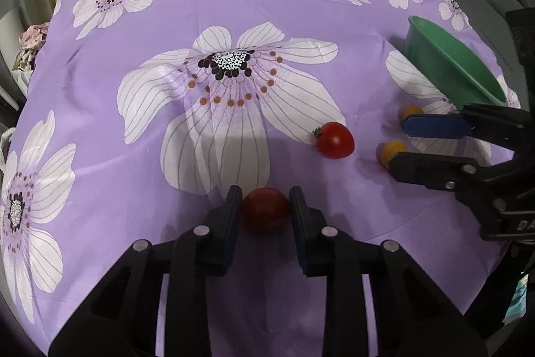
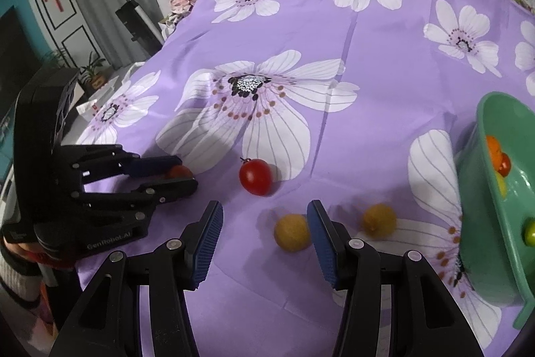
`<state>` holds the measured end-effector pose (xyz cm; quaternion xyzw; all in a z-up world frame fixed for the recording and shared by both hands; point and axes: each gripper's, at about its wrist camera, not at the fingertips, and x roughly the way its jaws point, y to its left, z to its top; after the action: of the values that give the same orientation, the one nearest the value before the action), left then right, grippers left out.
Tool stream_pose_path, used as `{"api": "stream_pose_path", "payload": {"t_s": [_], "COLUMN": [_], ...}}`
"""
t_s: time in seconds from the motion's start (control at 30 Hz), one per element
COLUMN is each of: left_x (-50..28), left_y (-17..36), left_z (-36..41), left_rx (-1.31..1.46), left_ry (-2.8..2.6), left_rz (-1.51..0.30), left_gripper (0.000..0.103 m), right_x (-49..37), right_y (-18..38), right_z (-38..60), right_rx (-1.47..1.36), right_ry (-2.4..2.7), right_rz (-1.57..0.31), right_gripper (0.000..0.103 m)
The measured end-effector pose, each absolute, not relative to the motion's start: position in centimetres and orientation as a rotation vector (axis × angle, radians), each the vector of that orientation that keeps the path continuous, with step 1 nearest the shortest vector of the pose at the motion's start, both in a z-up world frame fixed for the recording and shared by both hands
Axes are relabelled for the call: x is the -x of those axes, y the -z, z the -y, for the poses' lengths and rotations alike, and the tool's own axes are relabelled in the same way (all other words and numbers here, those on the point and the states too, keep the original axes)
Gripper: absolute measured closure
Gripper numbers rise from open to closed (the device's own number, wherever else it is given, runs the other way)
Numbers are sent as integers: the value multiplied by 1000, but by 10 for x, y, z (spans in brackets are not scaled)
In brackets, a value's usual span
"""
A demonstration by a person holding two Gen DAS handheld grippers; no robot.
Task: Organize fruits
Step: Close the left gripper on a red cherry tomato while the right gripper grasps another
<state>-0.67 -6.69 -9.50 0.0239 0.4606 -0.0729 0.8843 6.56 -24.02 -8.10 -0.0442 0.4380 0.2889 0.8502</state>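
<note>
Gripping a dark red tomato (image 1: 265,212), left tongs (image 1: 265,206) clenched on it from both sides, pads pressed to its skin, down on the purple flowered cloth (image 1: 133,136) covering the desk. Lying loose just beyond: a brighter red tomato (image 1: 335,140) with a small stem, on a white petal's edge. Hovering to the right of that, right tongs (image 2: 264,236) released, jaws standing apart, nothing clamped. Sitting between those jaws, close against the right pad: one yellow fruit (image 2: 292,232), resting on the cloth. Resting just outside the same pad: a second yellow fruit (image 2: 379,219), near the green bowl (image 2: 481,223). Standing at the far right edge of the cloth, that bowl, already holding an orange piece, a red one, something yellow and something green. Showing at the lower left of the right wrist view: a knit sleeve (image 2: 16,276) behind the left tongs' body.
</note>
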Motion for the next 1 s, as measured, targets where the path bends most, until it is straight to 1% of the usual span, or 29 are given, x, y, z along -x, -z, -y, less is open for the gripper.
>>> {"api": "stream_pose_path", "payload": {"t_s": [0.6,0.63,0.8,0.83,0.87,1.0], "left_x": [18,18,19,19,19,21], "left_y": [89,89,89,89,89,88], "left_z": [61,61,60,60,60,61], "left_rx": [39,40,49,49,50,48], "left_ry": [197,196,196,196,198,195], "left_rz": [-943,-942,-940,-940,-940,-942], "left_gripper": [75,75,75,75,75,75], "right_x": [-99,-99,-107,-108,-109,-107], "right_y": [97,97,104,106,106,104], "right_z": [214,213,209,209,208,207], "right_rx": [56,51,78,83,94,91], "right_ry": [-642,-650,-628,-622,-618,-611], "right_rz": [-1010,-1017,-1062,-1069,-1060,-1053], "right_gripper": [50,54,65,71,73,73]}}
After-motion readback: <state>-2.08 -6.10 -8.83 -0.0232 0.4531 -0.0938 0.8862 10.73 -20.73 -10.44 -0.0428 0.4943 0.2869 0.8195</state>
